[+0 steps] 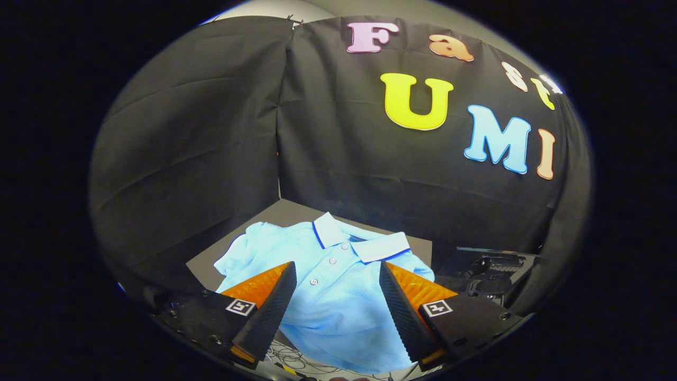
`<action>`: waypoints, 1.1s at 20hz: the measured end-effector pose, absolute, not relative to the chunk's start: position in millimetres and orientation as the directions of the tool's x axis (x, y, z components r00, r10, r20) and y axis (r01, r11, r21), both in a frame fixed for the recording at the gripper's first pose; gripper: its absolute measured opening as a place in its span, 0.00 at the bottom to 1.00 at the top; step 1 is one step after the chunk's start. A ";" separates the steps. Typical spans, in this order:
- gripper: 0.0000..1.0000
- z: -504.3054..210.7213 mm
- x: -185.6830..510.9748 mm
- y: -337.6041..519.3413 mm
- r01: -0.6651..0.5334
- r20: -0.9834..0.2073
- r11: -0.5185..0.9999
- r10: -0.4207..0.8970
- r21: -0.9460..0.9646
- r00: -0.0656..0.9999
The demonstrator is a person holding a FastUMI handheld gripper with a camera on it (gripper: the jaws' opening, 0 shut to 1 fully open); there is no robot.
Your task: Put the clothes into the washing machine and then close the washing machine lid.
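- Hovering spread wide, the gripper (337, 296) pinches nothing; its fingers frame a light blue polo shirt (328, 280).
- Shirt lies flat across the dark board (296, 211), collar toward its far edge.
- Step looks like the first pickup; next, lower and pinch the fabric.

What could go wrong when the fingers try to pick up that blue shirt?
1. The gripper is open above the light blue polo shirt, which lies spread flat on a dark board. The fingers might pinch only a thin fold and slip off.
2. Loose cables lie under the shirt's near hem. They could snag when it is lifted.
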State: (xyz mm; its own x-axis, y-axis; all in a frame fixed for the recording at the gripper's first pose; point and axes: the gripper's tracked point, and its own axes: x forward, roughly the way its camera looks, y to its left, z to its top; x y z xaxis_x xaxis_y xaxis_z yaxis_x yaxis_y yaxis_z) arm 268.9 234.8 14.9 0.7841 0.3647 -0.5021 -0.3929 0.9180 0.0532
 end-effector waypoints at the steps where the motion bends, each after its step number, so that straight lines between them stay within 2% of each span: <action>1: 0.98 6.5 271.0 239.7 -0.384 -0.515 0.922 0.357 0.057 0.780; 13: 0.99 -57.9 290.1 264.8 -0.380 -0.599 0.925 0.318 0.025 0.735; 22: 0.99 -64.6 293.8 270.5 -0.413 -0.587 0.906 0.383 0.089 0.713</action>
